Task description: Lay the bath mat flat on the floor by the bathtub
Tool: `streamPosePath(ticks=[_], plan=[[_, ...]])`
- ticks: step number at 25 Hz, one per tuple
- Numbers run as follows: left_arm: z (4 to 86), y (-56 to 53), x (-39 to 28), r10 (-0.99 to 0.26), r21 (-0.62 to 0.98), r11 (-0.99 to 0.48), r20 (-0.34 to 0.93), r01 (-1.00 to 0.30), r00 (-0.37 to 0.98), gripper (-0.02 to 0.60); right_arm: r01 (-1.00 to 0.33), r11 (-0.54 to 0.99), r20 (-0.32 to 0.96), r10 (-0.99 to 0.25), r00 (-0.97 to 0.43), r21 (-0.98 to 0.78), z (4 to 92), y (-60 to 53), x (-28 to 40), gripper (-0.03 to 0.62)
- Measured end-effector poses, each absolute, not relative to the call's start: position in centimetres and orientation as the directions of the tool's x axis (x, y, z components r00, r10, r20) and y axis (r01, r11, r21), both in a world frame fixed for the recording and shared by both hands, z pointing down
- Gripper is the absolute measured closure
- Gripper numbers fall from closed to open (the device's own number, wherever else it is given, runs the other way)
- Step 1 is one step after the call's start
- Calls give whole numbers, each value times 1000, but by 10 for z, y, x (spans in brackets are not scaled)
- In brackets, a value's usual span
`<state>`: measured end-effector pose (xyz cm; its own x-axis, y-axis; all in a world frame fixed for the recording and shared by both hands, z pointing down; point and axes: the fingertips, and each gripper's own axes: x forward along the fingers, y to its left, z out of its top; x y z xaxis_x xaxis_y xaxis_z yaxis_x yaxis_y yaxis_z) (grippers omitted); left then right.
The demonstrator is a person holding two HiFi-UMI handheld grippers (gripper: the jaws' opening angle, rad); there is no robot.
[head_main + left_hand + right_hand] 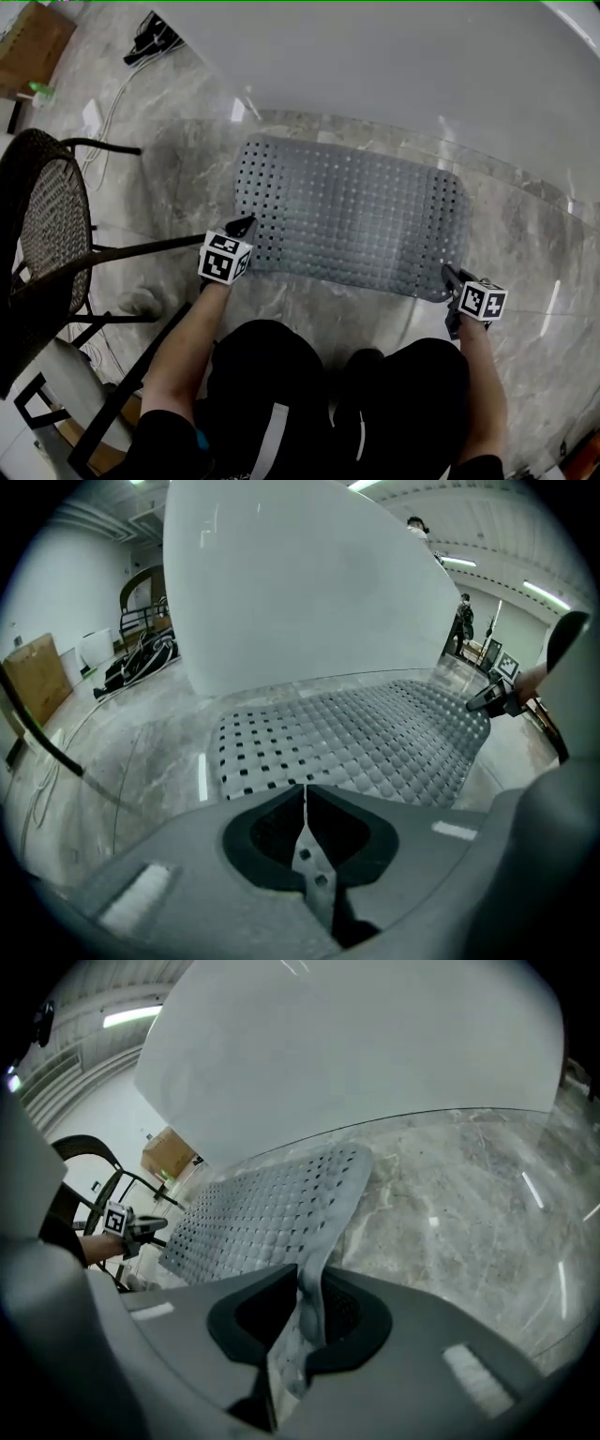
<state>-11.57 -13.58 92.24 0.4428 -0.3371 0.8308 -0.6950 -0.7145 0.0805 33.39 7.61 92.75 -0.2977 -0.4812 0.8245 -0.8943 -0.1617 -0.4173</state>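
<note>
We hold the left gripper (246, 225) at the near left corner of the bath mat (352, 220); its jaws are pressed together on a thin strip of the mat's holed edge, seen in the left gripper view (304, 797). The right gripper (448, 274) is clamped on the near right corner; in the right gripper view (309, 1283) the mat (262, 1208) rises and folds between its jaws. The rest of the grey mat lies spread on the marble floor (525, 234), its far edge just beside the white bathtub (394, 56); a dark wicker chair (47, 234) stands at our left.
</note>
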Motion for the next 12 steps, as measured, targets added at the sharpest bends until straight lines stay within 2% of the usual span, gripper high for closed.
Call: streamPosePath(ticks=[8, 12], plan=[[942, -111, -153, -380, 117, -599, 829, -792, 410, 566, -881, -263, 842, -490, -228, -392, 933, 87, 356, 498], [952, -103, -162, -364, 156, -570, 832, -807, 419, 566, -880, -334, 864, -481, -149, -337, 933, 103, 379, 490]])
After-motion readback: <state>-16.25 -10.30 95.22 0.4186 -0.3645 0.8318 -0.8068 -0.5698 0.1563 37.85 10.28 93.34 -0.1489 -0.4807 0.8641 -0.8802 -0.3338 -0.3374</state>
